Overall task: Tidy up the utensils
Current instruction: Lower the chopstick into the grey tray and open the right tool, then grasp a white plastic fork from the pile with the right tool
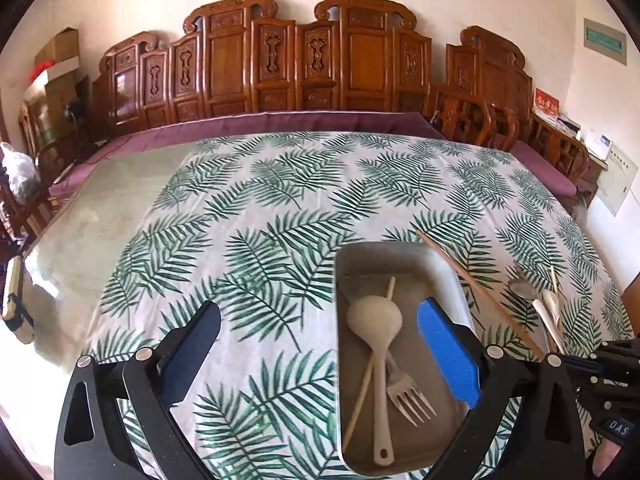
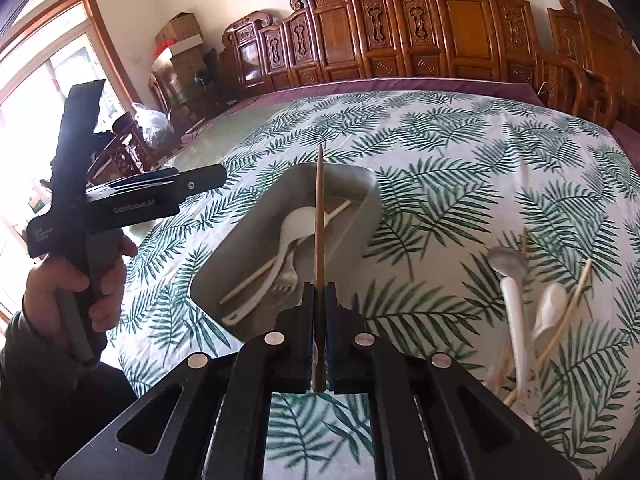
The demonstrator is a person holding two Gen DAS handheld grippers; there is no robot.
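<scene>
Fingers of your right gripper (image 2: 320, 292) are pinched on a brown chopstick (image 2: 319, 216) — its long axis runs straight ahead, tip over the grey tray (image 2: 370, 200), which lies just forward and below. Your left gripper (image 1: 320, 316) hangs wide apart, holding nothing, its blue pad over the tray — the right is the one to lower.

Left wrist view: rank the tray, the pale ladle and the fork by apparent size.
1. Tray, clearly largest.
2. Pale ladle, running most of the tray's length.
3. Fork, smallest; its handle is partly hidden under the ladle.

Left hand-held gripper (image 1: 320, 344) spread wide; right hand-held gripper (image 2: 319, 294) clamped.
</scene>
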